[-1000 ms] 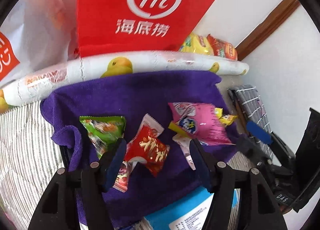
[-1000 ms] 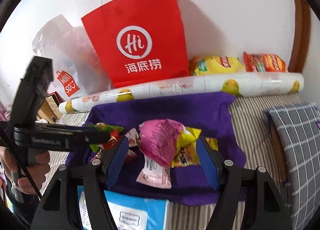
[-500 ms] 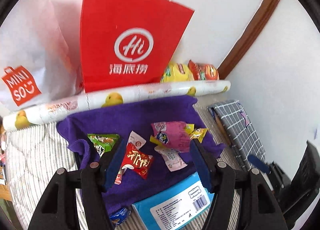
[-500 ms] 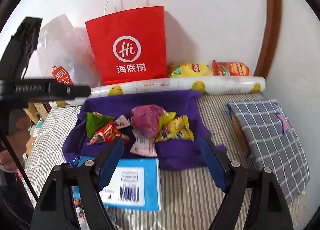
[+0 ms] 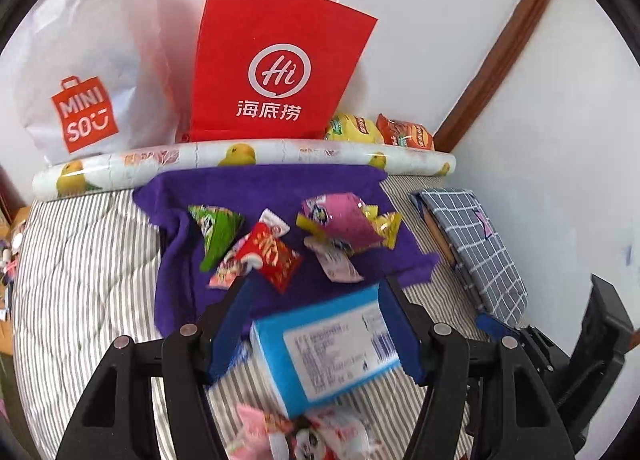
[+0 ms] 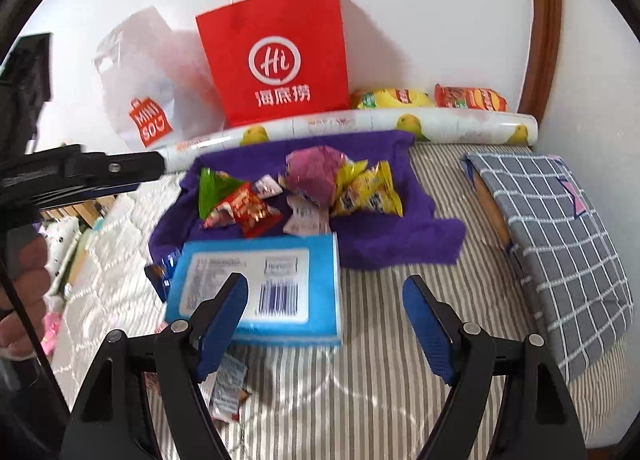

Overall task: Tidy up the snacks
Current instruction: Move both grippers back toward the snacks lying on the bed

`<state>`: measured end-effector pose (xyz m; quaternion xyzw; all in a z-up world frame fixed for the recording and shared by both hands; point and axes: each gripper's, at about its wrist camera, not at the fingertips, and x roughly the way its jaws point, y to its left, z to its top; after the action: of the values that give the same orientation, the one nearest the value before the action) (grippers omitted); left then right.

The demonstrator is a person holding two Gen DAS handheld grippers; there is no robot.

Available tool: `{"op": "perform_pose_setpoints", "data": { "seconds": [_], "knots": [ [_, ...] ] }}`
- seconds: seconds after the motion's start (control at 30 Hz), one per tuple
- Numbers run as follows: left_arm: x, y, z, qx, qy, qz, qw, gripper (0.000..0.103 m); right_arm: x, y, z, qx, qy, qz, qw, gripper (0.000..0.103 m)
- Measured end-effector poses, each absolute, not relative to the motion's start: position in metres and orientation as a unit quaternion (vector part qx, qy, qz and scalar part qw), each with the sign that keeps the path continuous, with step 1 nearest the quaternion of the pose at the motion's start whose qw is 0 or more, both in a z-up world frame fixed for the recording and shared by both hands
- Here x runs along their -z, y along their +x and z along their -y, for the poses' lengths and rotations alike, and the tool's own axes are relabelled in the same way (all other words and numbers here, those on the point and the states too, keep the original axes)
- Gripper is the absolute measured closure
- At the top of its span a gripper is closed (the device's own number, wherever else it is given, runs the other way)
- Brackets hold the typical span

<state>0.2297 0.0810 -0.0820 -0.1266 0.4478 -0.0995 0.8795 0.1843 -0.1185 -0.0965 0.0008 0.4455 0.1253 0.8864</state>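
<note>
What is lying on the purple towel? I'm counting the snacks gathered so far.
On the purple towel lie a green packet, a red packet, a pink packet and yellow packets. They overlap, so any under the pile are hidden.

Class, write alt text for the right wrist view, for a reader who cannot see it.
The open right gripper, holding nothing, hovers over a striped bed above a blue box. Beyond the box, snack packets lie piled on a purple towel, with a red paper bag against the wall. The left gripper enters from the left edge.
</note>
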Motion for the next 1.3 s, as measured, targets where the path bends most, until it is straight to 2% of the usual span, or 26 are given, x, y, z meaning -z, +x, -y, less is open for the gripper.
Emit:
{"op": "perform_pose_setpoints", "data": {
  "seconds": [0.4,0.77,0.97,1.13,1.23,1.3],
  "knots": [
    [0.074,0.162,-0.099,0.064,-0.116,-0.421,0.897,0.04,0.103,0.139,0.116,-0.158,0.05,-0.476,0.864,0.024],
    [0.1,0.134,-0.136,0.021,-0.126,-0.447,0.885,0.04,0.13,0.134,0.082,-0.208,0.102,-0.506,0.831,0.024],
    [0.112,0.128,-0.151,0.016,-0.149,-0.45,0.88,0.04,0.15,0.142,0.068,-0.22,0.127,-0.531,0.808,0.029],
    [0.125,0.132,-0.153,0.024,-0.161,-0.453,0.876,0.04,0.168,0.145,0.062,-0.215,0.131,-0.552,0.795,0.039],
    [0.137,0.14,-0.152,0.023,-0.167,-0.462,0.871,0.04,0.174,0.147,0.061,-0.214,0.127,-0.557,0.792,0.05],
    [0.144,0.147,-0.151,0.022,-0.168,-0.47,0.866,0.04,0.173,0.146,0.065,-0.217,0.127,-0.551,0.795,0.065]
  ]
}}
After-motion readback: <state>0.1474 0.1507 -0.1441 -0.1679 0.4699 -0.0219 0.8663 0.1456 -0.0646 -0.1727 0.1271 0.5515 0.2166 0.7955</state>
